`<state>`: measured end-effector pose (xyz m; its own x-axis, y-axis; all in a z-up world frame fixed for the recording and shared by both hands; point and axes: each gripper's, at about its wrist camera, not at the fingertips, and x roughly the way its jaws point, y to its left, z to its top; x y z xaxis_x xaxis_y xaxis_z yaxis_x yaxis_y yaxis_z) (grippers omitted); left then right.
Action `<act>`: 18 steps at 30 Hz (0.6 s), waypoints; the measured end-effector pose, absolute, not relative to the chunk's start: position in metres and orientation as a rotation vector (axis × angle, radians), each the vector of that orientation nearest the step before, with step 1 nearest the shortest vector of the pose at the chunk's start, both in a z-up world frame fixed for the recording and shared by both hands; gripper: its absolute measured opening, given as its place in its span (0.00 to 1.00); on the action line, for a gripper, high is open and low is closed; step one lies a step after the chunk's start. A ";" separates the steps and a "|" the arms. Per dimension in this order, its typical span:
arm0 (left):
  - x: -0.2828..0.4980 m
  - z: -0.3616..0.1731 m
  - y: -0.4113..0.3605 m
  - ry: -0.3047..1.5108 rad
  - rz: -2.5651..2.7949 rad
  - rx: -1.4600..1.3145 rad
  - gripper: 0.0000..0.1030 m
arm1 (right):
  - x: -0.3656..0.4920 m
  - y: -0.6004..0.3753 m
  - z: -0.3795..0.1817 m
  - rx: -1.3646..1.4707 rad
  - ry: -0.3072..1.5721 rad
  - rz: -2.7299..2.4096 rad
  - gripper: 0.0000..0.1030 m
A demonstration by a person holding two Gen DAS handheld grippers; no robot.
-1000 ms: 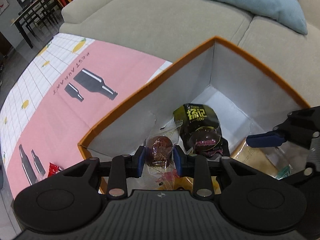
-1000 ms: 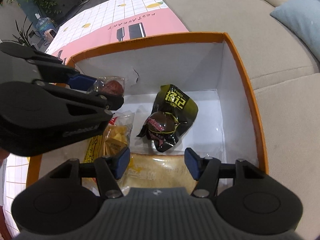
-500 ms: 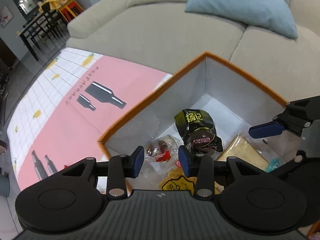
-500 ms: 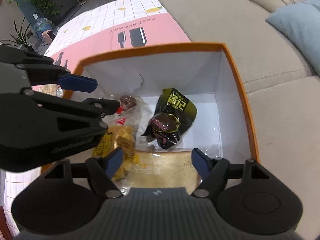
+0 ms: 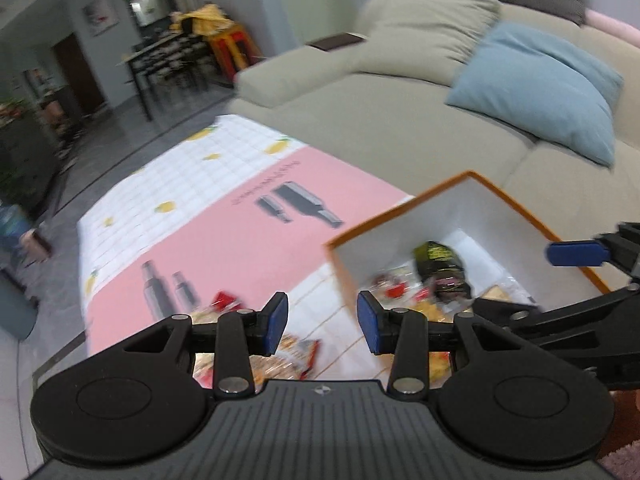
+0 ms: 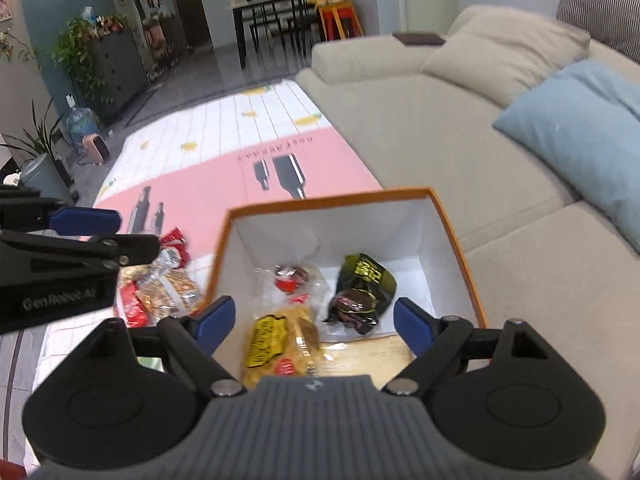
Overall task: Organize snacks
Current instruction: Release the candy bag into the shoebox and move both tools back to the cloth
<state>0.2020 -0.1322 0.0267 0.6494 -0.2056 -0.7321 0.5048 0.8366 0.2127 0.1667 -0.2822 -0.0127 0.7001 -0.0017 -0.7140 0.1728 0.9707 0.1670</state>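
Setting: private home, open-plan living rm w/ dining area. Evidence: large beige sectional sofa w/ loose back cushions, a light-blue pillow and a striped grey cushion; dark dining table w/ chairs in the background, red/yellow stools beside it; dark cabinet carrying potted plants; framed pictures on the walls; wooden door at the rear; water jug and small heater on the grey tiled floor. In the foreground, a low bench under a pink/white printed cloth w/ bottle and lemon motifs.
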 end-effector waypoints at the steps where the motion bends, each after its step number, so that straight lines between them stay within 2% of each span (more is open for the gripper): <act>1: 0.199 0.028 -0.123 0.760 -0.398 0.414 0.46 | 0.162 -0.276 -0.009 0.228 0.775 -0.101 0.82; 18: 0.149 -0.003 0.000 0.834 -0.153 0.271 0.47 | 0.130 -0.169 -0.013 0.273 0.762 -0.035 0.84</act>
